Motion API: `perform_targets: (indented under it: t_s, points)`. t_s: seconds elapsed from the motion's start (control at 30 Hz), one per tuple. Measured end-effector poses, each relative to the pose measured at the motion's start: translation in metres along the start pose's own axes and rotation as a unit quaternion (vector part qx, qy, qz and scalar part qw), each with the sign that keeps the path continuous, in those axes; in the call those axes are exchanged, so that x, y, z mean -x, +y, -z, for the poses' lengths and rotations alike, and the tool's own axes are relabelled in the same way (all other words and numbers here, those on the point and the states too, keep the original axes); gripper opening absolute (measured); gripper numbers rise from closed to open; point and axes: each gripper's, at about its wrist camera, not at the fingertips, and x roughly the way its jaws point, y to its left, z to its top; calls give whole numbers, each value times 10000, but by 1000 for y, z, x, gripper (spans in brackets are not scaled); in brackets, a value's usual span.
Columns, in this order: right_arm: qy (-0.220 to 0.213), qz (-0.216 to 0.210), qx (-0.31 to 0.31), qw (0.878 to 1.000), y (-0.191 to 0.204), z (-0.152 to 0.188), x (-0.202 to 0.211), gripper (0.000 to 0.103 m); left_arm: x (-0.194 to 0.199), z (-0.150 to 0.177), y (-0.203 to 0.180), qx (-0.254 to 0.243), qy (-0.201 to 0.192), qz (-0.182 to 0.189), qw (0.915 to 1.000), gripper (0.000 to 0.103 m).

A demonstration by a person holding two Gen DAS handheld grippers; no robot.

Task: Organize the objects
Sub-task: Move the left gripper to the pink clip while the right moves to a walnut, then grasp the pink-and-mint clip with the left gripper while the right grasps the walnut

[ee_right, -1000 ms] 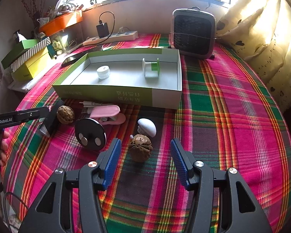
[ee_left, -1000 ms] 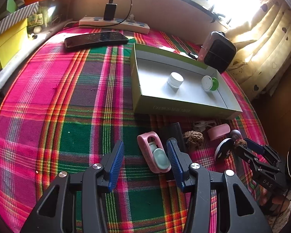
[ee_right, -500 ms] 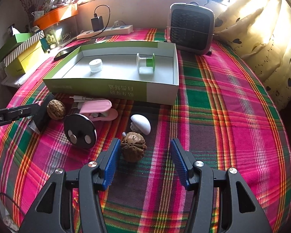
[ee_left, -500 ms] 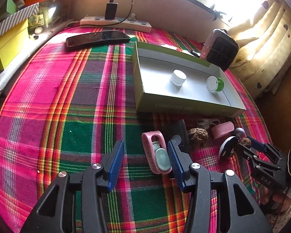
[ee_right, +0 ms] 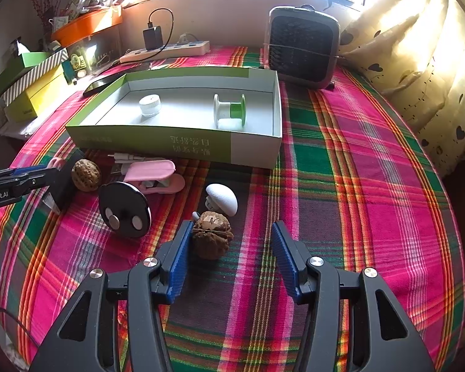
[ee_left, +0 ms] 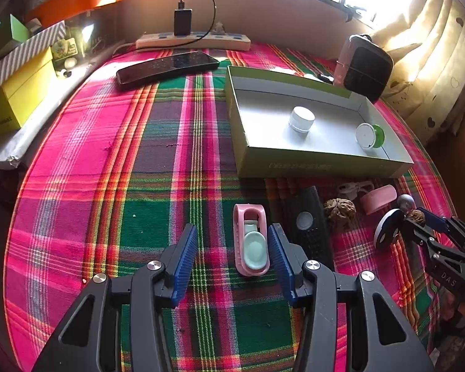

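My left gripper (ee_left: 232,255) is open, and a pink holder with a mint insert (ee_left: 251,242) lies between its fingers, close to the right finger. My right gripper (ee_right: 231,255) is open with a walnut (ee_right: 212,235) between its fingers, against the left finger. A green-sided box (ee_left: 313,167) (ee_right: 183,144) holds a white cap (ee_left: 301,119) (ee_right: 149,104) and a green spool (ee_left: 370,135) (ee_right: 229,111). A second walnut (ee_right: 86,174), a pink clip (ee_right: 153,173), a black disc (ee_right: 124,209) and a white mushroom-shaped piece (ee_right: 221,198) lie in front of the box.
A black remote (ee_left: 307,226) lies beside the pink holder. A phone (ee_left: 167,66) and a power strip (ee_left: 193,42) are at the back. A small heater (ee_right: 302,51) stands behind the box. Yellow and striped boxes (ee_left: 15,93) sit at the left edge.
Both grippers moved forward and lower. The pink holder now sits further between the left fingers, and the walnut has come between the right fingers.
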Motion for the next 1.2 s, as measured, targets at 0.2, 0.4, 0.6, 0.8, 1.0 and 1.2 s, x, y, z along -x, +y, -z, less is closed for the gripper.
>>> perform_targets:
  t_s: [0.2, 0.4, 0.6, 0.8, 1.0, 1.2]
  points:
    - [-8, -36, -15, 10000, -1, -1, 0, 42, -1, -1, 1, 88, -25, 38, 10000, 46]
    - [-23, -57, -38, 10000, -1, 0, 1, 32, -1, -1, 2, 114, -63, -41, 9999, 38]
    - [-28, -76, -38, 10000, -1, -1, 1, 28, -1, -1, 6, 157, -80, -64, 9998, 24]
    - [-29, -70, -43, 10000, -1, -1, 1, 28, -1, -1, 7, 154, -94, -77, 9998, 16]
    - [-36, -72, -40, 10000, 0, -1, 1, 28, -1, -1, 8, 163, -102, -63, 9998, 16]
    - [-48, -86, -54, 9999, 0, -1, 1, 27, -1, -1, 8, 167, -102, -63, 9998, 16]
